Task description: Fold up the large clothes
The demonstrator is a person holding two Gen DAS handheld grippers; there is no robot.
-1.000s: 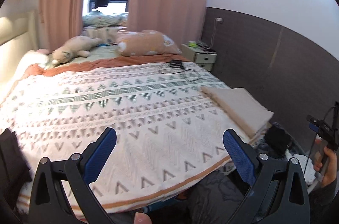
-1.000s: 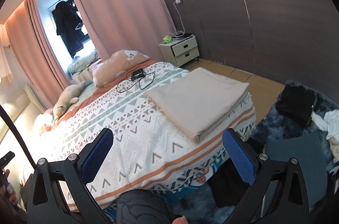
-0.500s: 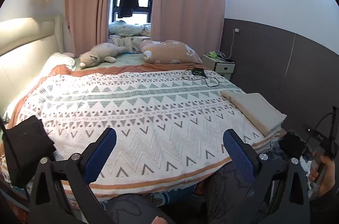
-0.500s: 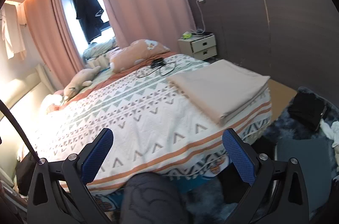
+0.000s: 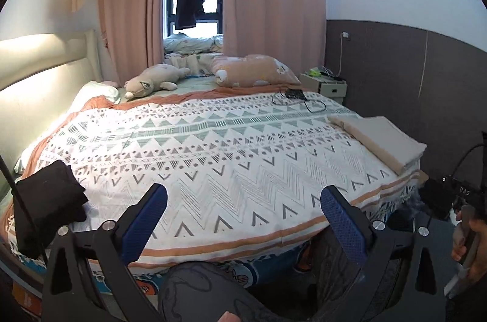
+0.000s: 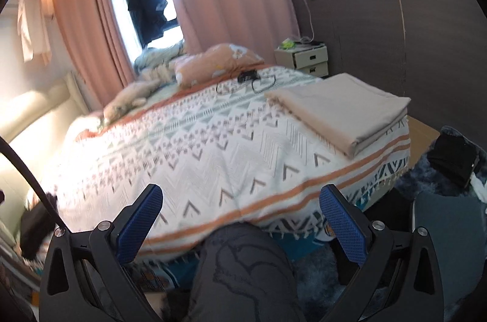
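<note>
A folded beige cloth [image 5: 380, 139] [image 6: 341, 108] lies at the right near corner of the bed. A folded black garment [image 5: 48, 197] rests on the bed's left near corner; in the right wrist view it is a blurred dark shape [image 6: 36, 224]. My left gripper [image 5: 243, 215] is open, held in the air in front of the bed's near edge with nothing between its blue pads. My right gripper [image 6: 240, 215] is open too, empty, above the person's knee [image 6: 243, 261]. Both grippers are well short of either piece of clothing.
The bed carries a patterned white bedspread [image 5: 213, 145], a plush toy [image 5: 152, 81], a pillow [image 5: 252, 72] and a black cable with a charger [image 5: 295, 96]. A nightstand [image 6: 304, 60] stands by the dark wall. Dark clothes [image 6: 453, 160] lie on the blue rug at the right.
Both views have swung left and pulled back from the bed, so the black garment at the left corner now shows fully. Both grippers stay open and empty.
</note>
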